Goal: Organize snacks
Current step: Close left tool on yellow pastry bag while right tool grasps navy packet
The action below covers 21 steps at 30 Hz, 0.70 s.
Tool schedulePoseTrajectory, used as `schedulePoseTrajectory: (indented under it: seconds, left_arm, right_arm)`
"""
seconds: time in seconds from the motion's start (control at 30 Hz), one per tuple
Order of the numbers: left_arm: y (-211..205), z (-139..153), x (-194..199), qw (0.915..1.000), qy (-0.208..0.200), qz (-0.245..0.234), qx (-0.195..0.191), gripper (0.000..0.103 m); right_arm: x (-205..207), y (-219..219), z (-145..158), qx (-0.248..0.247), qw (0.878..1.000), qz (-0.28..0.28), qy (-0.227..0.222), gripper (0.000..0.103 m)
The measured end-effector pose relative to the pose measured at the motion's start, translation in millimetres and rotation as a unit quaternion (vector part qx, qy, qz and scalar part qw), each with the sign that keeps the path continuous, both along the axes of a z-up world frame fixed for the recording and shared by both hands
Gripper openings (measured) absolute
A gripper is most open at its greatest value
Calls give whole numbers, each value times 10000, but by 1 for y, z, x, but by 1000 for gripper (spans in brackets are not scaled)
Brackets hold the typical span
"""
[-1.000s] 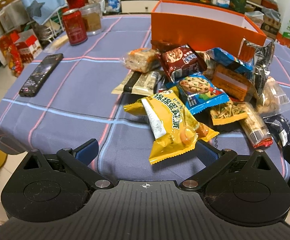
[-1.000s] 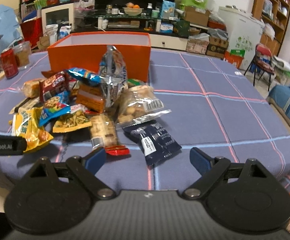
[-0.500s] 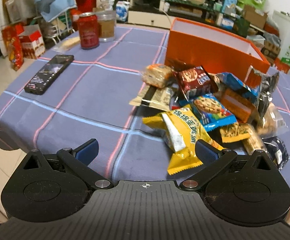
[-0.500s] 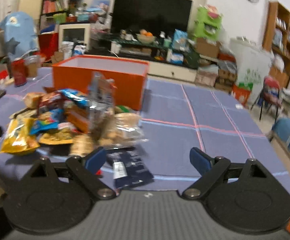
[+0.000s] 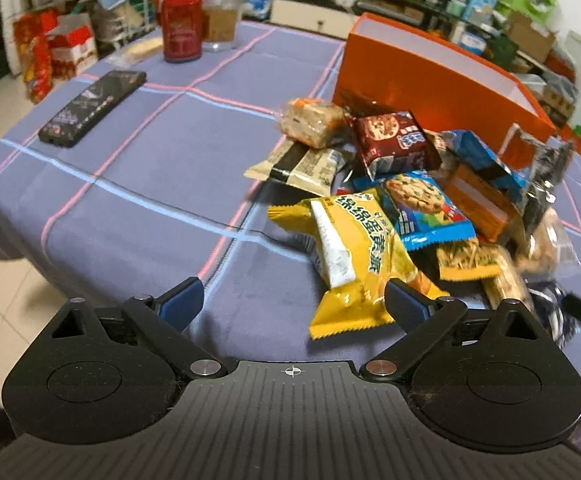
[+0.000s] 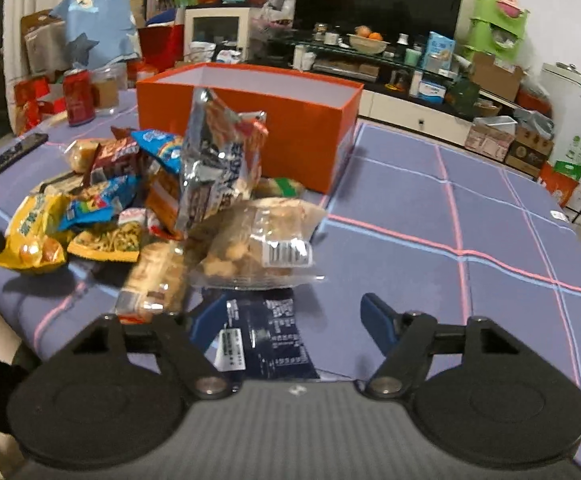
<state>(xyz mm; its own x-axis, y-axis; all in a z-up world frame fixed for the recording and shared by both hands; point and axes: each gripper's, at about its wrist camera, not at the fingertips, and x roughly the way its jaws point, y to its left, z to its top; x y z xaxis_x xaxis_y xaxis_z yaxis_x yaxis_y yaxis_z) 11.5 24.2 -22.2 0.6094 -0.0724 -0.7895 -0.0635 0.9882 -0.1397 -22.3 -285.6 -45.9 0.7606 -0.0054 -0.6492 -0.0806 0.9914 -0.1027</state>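
Checked cloth is covering the tabletop (image 5: 138,184), where snack packets are lying heaped before the orange box (image 6: 250,120). Both grippers' fingers have just been narrowing, gripping nothing: the left gripper (image 5: 292,300) is nearing the yellow packet (image 5: 354,252), the right gripper (image 6: 286,320) straddling the dark packet (image 6: 266,332). Slick wrappers are likely slipping free, toppling neighbours.

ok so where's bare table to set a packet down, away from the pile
Bare blue checked tablecloth lies right of the orange box, and more between the black phone and the snack pile. In front of the box it is crowded with packets; the red can takes the far-left corner.
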Motion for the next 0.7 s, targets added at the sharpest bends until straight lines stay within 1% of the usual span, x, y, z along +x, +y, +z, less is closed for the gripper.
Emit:
schedulePoseTrajectory:
  seconds: [0.03,0.1,0.17,0.2,0.27,0.3,0.37,0.47,0.5,0.57,0.6,0.63,0.7]
  left_arm:
    - [-2,-1,3,9999,52,93,-96,56]
    - [-6,-4,8,9992,50,164,-371,52]
    - [-12,-8,13,9986,72,229,-465,47]
    - [-16,-11,17,9984,136,265,-490,47]
    - [-23,-17,23,9981,152,219,-557,42]
    - [-26,-19,24,9982,143,187,-547,42]
    - [-30,-24,28,9981,193,135,-576,43]
    - [-28,-26,28,9979,110,124,-632,42]
    - [-27,-26,28,9978,107,113,-638,43]
    - [-23,-26,27,9977,89,55,-673,42]
    - [-21,-26,26,9978,89,44,-663,42]
    - [-19,-26,24,9977,85,15,-676,41]
    - [-15,-27,22,9974,58,-157,-700,41]
  right_arm:
    - [1,1,-3,-64,10000,65,4,72]
    - [3,1,-7,-48,9998,201,32,72]
    - [6,-1,-9,97,9995,289,71,67]
    - [7,-2,-11,161,9992,340,95,66]
    - [11,-3,-15,193,9989,400,179,65]
    - [14,-3,-16,268,9984,433,243,64]
    - [19,-4,-19,345,9977,468,339,63]
    - [25,-4,-25,393,9968,457,525,63]
    - [26,-4,-27,428,9963,457,588,61]
    - [27,-5,-29,460,9960,443,628,60]
    - [26,-5,-30,451,9961,445,619,60]
    - [25,-4,-30,457,9962,437,606,63]
    - [25,-5,-31,494,9961,406,613,66]
